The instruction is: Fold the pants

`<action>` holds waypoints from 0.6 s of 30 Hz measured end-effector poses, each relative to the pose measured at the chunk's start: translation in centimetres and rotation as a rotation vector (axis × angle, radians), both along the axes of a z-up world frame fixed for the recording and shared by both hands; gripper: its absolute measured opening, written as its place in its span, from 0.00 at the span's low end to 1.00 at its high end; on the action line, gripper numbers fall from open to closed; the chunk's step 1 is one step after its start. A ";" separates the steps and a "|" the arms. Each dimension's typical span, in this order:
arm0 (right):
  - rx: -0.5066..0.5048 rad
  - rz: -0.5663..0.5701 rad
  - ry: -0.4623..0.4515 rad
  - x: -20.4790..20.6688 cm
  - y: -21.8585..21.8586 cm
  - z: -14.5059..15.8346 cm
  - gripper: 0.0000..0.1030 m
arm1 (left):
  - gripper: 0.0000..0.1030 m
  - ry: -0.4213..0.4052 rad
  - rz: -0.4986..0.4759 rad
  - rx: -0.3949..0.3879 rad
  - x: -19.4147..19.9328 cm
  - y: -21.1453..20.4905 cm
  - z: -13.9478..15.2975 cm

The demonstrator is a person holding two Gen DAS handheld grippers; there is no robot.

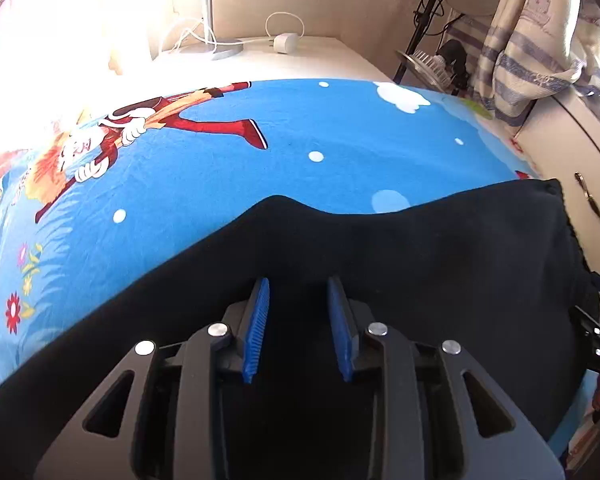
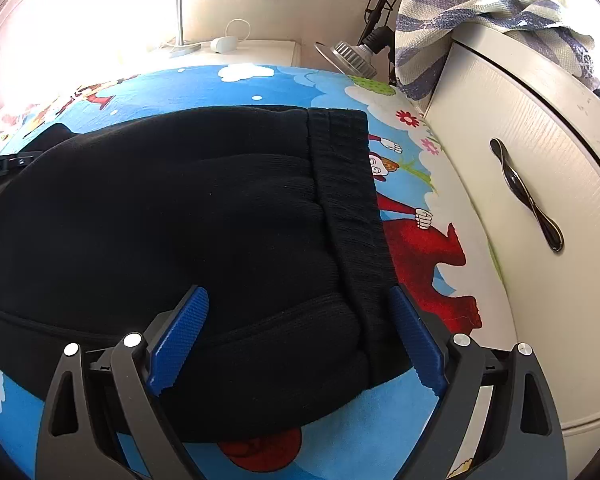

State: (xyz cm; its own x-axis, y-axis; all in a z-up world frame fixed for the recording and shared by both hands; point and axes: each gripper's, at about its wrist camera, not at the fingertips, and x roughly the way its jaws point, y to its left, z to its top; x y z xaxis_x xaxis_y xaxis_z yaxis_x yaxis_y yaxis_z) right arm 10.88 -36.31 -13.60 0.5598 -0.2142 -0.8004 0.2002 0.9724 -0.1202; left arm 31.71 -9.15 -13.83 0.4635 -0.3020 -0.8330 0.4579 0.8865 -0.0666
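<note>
One pair of black pants (image 2: 172, 240) lies on the bed (image 2: 432, 412), waistband toward the cabinet, and looks already doubled (a judgement only). Two grippers hover over it: the left gripper (image 1: 299, 292) with fingers apart on nothing, the right gripper (image 2: 300, 312) wide open around the waistband corner. The next move, I think, calls for closing there and carrying the cloth over.

Left claw (image 1: 298, 292) open above black pants (image 1: 420, 264) on blue sheet (image 1: 220, 168).
</note>
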 end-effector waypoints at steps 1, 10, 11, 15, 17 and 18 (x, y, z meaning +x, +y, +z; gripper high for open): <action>0.008 0.003 0.006 0.2 -0.1 -0.1 0.83 | 0.27 -0.018 0.006 0.021 0.9 -0.2 0.3; 0.052 0.017 0.025 0.6 -0.4 2.3 0.83 | 0.35 -0.059 -0.020 0.004 1.3 -1.5 2.0; 0.058 0.033 -0.001 1.0 -0.2 3.1 0.83 | 0.35 -0.056 -0.013 0.068 1.6 -2.3 0.9; 0.012 0.048 -0.110 3.9 0.4 6.2 0.85 | 0.51 -0.083 0.178 0.036 2.6 -1.0 1.0; -0.004 0.033 -0.110 6.1 0.3 6.1 0.86 | 0.58 -0.148 0.185 -0.027 0.9 -1.0 3.0; -0.020 0.023 -0.100 7.3 0.2 5.6 0.86 | 0.63 -0.165 0.177 -0.058 -0.2 -1.1 3.9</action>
State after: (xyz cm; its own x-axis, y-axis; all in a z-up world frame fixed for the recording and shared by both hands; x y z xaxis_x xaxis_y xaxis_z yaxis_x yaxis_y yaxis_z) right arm 18.15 -36.10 -8.01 0.6415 -0.2162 -0.7360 0.1901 0.9743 -0.1205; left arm 31.46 -10.22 -9.93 0.6420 -0.2492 -0.7251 0.3043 0.9508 -0.0573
